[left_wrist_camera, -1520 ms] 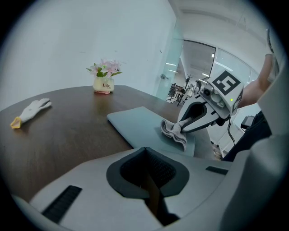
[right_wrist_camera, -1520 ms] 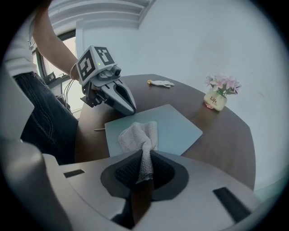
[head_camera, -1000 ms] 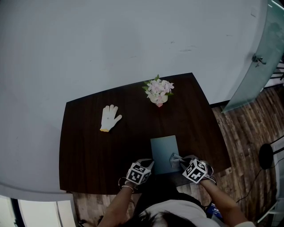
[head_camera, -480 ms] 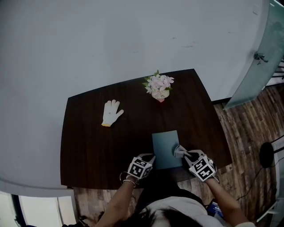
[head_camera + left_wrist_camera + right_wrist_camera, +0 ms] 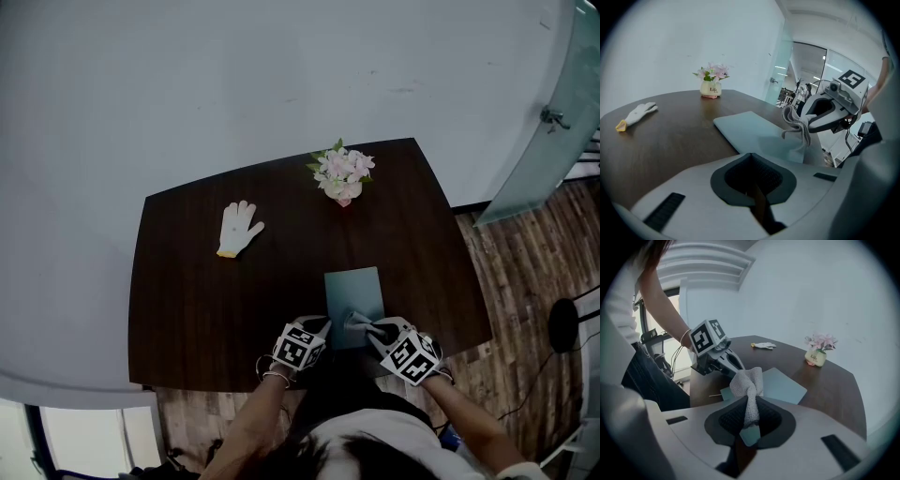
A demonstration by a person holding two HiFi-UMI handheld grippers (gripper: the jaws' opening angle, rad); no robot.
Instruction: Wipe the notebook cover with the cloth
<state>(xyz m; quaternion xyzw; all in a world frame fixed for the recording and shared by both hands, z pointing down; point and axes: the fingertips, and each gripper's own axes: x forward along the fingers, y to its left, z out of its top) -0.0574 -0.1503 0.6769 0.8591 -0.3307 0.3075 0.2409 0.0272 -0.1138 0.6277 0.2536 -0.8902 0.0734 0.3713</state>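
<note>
- Two extras sit on the dark tabletop [image 5: 187,309]. A white glove [image 5: 238,228] lies flat on the far-left part, well apart from the work. A small cream pot [image 5: 711,89] stands at the far edge, near the wall.
- The pot holds pink-white flowers [image 5: 341,169], upright.
- Neither item lies btwn the grippers & the notebook.
- Glass door [image 5: 548,122] stands to the right, w/ plank floor [image 5: 525,272] below it.
- Notebook [image 5: 353,291]: grey-blue, closed, flat on the tabletop close to the near edge. Its long side runs away from the person & its near end lies btwn the two grippers.
- Right gripper [image 5: 367,325]: jaws pinched tight on the cloth [image 5: 747,385], a grey twisted strip. One end is caught deep btwn the pads. The bunched end sticks out past the tips, over the notebook's near end.
- From the left gripper view the cloth's tail hangs down to the cover. Contact looks likely, can't confirm.
- Left gripper [image 5: 322,323]: jaws closed together, nothing btwn them. Tips sit at the notebook's near-left corner. Can't tell if they're touching it or just beside it.
- In that gripper's own view, the notebook lies ahead & slightly right of the jaws.
</note>
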